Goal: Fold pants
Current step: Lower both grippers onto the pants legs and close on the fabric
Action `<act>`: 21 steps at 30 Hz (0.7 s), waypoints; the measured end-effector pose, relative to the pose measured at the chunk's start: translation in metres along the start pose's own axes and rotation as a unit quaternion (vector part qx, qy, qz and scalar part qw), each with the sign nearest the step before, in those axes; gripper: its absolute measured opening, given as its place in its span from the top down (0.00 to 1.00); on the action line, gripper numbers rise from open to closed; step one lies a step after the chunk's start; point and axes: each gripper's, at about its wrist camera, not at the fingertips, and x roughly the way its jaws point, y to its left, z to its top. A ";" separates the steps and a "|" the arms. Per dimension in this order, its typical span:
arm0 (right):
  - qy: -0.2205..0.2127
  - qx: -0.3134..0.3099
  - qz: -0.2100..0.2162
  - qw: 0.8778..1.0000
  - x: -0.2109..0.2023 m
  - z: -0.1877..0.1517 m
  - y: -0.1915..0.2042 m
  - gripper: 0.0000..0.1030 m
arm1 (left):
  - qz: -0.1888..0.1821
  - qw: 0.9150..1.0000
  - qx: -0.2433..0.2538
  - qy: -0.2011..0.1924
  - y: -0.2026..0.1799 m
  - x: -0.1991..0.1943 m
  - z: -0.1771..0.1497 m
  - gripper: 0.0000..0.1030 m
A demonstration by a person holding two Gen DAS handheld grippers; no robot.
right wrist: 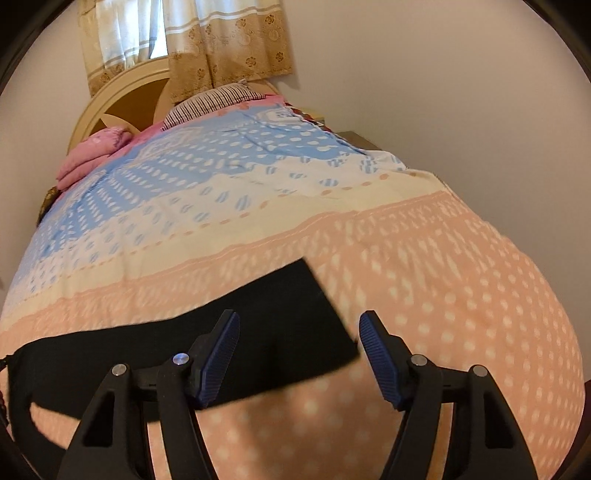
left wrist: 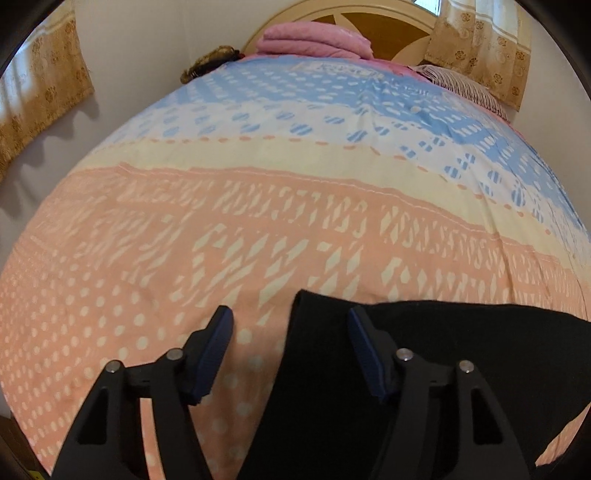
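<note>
Black pants [left wrist: 424, 369] lie flat on the bed's patterned cover [left wrist: 258, 221]. In the left wrist view my left gripper [left wrist: 291, 325] is open above the pants' left end, whose edge runs between the two fingers. In the right wrist view the pants [right wrist: 258, 325] stretch from the left to a right end with a pointed far corner. My right gripper [right wrist: 299, 328] is open above that right end, with its left finger over the cloth and its right finger over the cover. Neither gripper holds anything.
The cover [right wrist: 443, 295] is peach near me, then cream, then blue. A folded pink blanket [left wrist: 314, 40], a striped pillow [right wrist: 214, 99] and a wooden headboard [left wrist: 388, 22] are at the far end. Curtains [right wrist: 221, 40] hang behind. A wall [right wrist: 443, 92] runs along the right side.
</note>
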 end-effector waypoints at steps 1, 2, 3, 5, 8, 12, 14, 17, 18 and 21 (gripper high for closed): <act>0.004 -0.004 0.001 1.000 0.005 0.003 0.000 0.33 | 0.000 1.000 0.002 0.005 -0.001 0.004 0.002 0.39; 0.009 -0.009 0.002 1.000 0.010 0.007 0.001 0.33 | 0.000 1.000 0.003 0.008 -0.002 0.006 0.002 0.39; 0.014 -0.012 0.003 1.000 0.017 0.011 0.001 0.33 | 0.000 1.000 0.004 0.010 -0.002 0.008 0.002 0.39; 0.026 -0.014 0.001 1.000 0.028 0.018 0.000 0.33 | -0.004 1.000 0.002 0.012 -0.003 0.010 0.003 0.41; 0.037 -0.003 0.001 0.999 0.044 0.028 -0.005 0.33 | -0.019 1.000 0.012 0.014 -0.006 0.012 0.005 0.50; 0.062 0.007 0.011 0.998 0.069 0.040 -0.008 0.33 | -0.028 0.999 0.016 0.016 -0.006 0.015 0.008 0.50; 0.076 0.002 0.014 0.997 0.078 0.042 -0.006 0.33 | -0.047 0.999 0.002 0.018 -0.001 0.016 0.008 0.52; 0.095 -0.005 0.018 0.995 0.093 0.043 -0.003 0.33 | -0.062 0.998 -0.005 0.020 0.002 0.017 0.008 0.52; 0.099 -0.009 0.017 0.995 0.096 0.042 -0.002 0.33 | -0.061 0.998 -0.002 0.021 0.001 0.017 0.008 0.52; 0.100 -0.022 0.021 0.995 0.100 0.042 0.003 0.45 | -0.062 0.998 0.002 0.021 0.001 0.016 0.008 0.52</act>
